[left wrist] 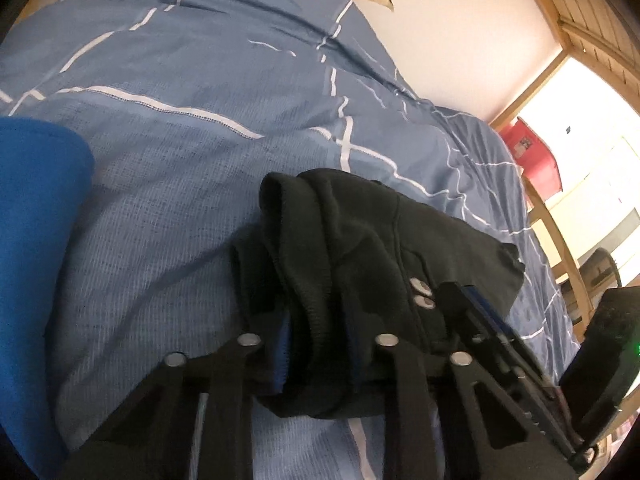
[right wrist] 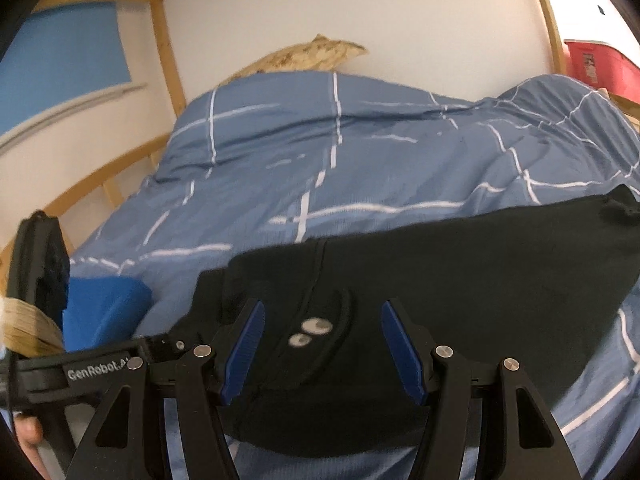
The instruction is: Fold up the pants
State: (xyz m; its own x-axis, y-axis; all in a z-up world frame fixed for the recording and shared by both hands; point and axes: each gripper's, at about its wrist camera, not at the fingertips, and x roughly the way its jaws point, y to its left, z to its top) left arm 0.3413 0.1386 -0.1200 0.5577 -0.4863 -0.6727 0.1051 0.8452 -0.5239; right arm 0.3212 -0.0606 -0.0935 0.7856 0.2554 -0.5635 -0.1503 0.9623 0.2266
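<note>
While our left gripper (left wrist: 316,344) pinches bunched dark fabric pants (left wrist: 360,248) on the blue checked quilt (left wrist: 180,140), our right gripper (right wrist: 320,344) straddles them, fingers spread.

White wall (right wrist: 360,8), wooden bunk frame (right wrist: 168,44), blue checked duvet (right wrist: 360,152), red bin (right wrist: 596,64)

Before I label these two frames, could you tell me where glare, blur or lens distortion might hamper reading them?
Left wrist view: the window at right is blown out, the fisheye bends the bed frame, and the black pants bunched in the left gripper show little fold detail. Right wrist view: slight motion blur softens the duvet, and the pants read as a dark mass.
</note>
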